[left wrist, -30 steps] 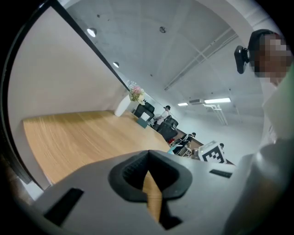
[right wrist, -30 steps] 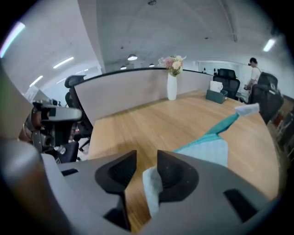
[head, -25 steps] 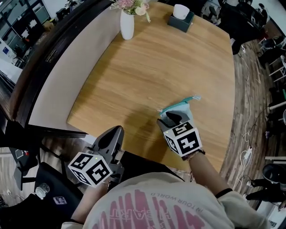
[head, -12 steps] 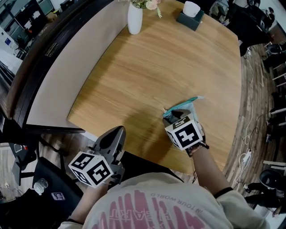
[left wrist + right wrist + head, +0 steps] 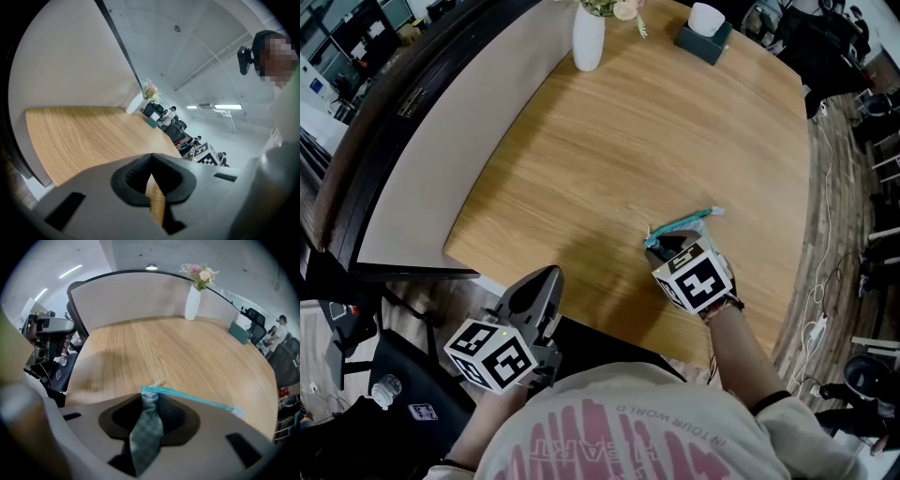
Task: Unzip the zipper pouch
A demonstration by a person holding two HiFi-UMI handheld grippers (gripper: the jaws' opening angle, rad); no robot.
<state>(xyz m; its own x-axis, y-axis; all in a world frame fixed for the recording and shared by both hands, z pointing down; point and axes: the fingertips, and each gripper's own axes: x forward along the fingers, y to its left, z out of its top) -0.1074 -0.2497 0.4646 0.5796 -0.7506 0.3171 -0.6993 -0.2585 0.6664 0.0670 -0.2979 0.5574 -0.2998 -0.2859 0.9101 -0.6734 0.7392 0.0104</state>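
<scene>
Right tool [image 5: 664,246] points steeply down at the near right part of the counter [image 5: 628,141], and its jaws have just been closing; the right gripper view shows them now pinching the pouch [image 5: 146,427], because a strip of grey-green checked cloth fills the narrow gap between them. From the head view the pouch [image 5: 680,225] lies close to the front edge of the counter, on the person's right side, and its blue-green zipper edge runs away from the tool toward the right. In the right gripper view this zipper edge [image 5: 197,400] passes just above the jaws, and a small pale tab [image 5: 158,383] sticks out at its left end; I cannot tell if this is the zipper pull. I also cannot tell if the bottom of the pouch touches the wood. Left tool [image 5: 542,277] is held off the near edge of the counter, in front of the person's body and well apart from the pouch. Its jaws are pressed together with nothing between them, and in the left gripper view only a thin line of wood [image 5: 154,197] shows through the slit. At the far side of the counter stand a white vase [image 5: 588,42] with flowers and, to its right, a dark tissue box [image 5: 703,37], both well apart from the pouch.
</scene>
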